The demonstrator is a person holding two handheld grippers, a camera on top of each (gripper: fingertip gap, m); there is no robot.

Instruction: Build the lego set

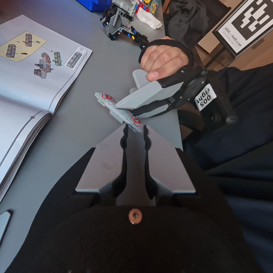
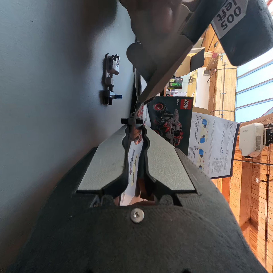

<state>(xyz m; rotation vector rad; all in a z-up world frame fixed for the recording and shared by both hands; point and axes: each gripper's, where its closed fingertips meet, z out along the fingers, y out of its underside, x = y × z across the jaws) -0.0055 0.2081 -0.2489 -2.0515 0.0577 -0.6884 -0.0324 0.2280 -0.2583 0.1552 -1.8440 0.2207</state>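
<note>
A grey lego panel assembly with red decals (image 1: 116,107) is held in the air above the grey table (image 1: 82,133). My left gripper (image 1: 135,127) is shut on its near end. My right gripper (image 1: 125,109), strapped to a hand (image 1: 162,59), comes in from the right and is shut on the assembly's middle. In the right wrist view my right gripper (image 2: 135,128) clamps the assembly (image 2: 133,121), and a black pin (image 2: 124,120) sticks out of its side. The left gripper (image 2: 139,103) reaches down onto it from above.
An open instruction booklet (image 1: 37,66) lies at the left. A part-built lego model (image 1: 119,19), a blue bin (image 1: 94,4) and a white bag (image 1: 149,19) are at the table's far side. A small grey subassembly (image 2: 112,79) lies on the table. A lego box (image 2: 169,122) and a printed sheet (image 2: 212,144) stand behind. My left and right fingertips are right by each other.
</note>
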